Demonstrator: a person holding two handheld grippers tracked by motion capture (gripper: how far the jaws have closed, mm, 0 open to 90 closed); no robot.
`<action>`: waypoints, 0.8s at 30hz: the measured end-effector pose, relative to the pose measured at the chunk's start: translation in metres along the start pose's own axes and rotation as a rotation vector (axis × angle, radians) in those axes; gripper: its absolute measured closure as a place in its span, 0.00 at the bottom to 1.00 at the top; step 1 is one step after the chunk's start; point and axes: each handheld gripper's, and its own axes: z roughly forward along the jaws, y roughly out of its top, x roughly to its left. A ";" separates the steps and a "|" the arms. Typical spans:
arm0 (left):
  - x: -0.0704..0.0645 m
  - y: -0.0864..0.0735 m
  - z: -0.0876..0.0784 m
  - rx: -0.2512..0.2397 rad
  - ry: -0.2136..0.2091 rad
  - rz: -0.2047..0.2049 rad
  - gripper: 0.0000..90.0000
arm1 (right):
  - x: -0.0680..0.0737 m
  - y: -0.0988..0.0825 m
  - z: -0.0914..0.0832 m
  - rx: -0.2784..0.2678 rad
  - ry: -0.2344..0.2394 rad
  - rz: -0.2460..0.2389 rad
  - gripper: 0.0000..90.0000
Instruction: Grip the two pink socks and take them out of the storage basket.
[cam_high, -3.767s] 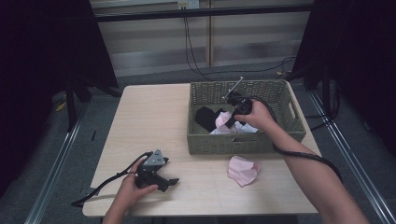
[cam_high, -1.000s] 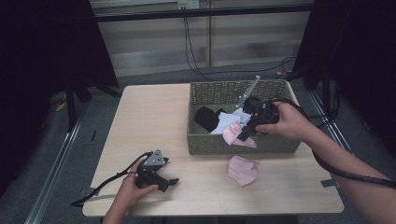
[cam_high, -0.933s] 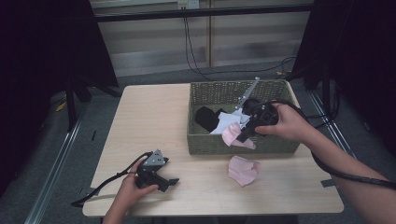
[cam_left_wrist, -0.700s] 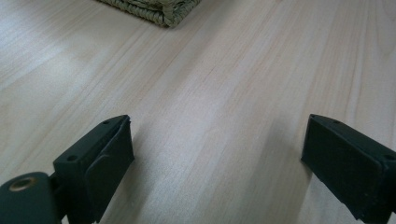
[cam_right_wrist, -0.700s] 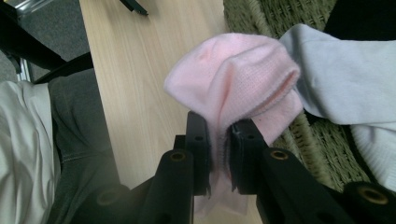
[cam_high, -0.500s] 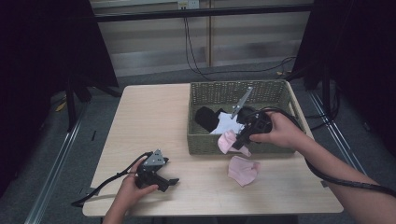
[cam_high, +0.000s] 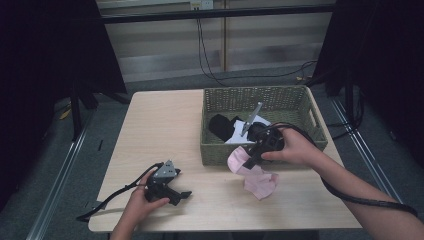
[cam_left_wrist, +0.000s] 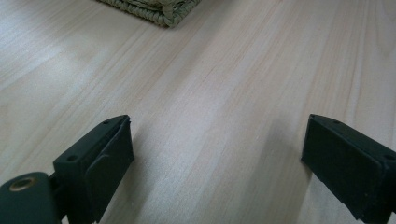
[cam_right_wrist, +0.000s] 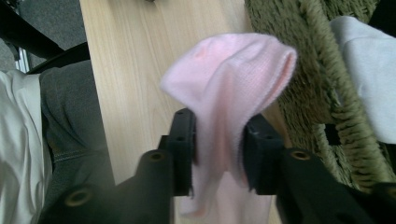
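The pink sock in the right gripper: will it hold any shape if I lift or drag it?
Probably not. The pink sock droops over both fingers of the right gripper and folds on itself, so it looks floppy and light. Its knit surface should grip rather than slip. It may snag on the woven basket close beside it.

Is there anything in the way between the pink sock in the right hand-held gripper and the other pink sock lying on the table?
Nothing visible. The pink sock hangs between the jaws of the right hand-held gripper, just outside the basket's front wall. The other pink sock lies right beside it on the table.
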 end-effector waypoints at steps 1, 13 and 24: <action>0.000 0.000 0.000 0.000 0.000 0.000 0.09 | 0.001 0.000 0.000 -0.005 -0.001 0.001 0.69; 0.000 0.000 0.000 0.000 -0.001 -0.001 0.09 | -0.001 -0.012 -0.007 -0.033 -0.016 0.010 0.58; 0.000 0.000 0.000 0.000 0.000 -0.001 0.09 | -0.005 -0.033 -0.011 -0.058 -0.040 0.025 0.52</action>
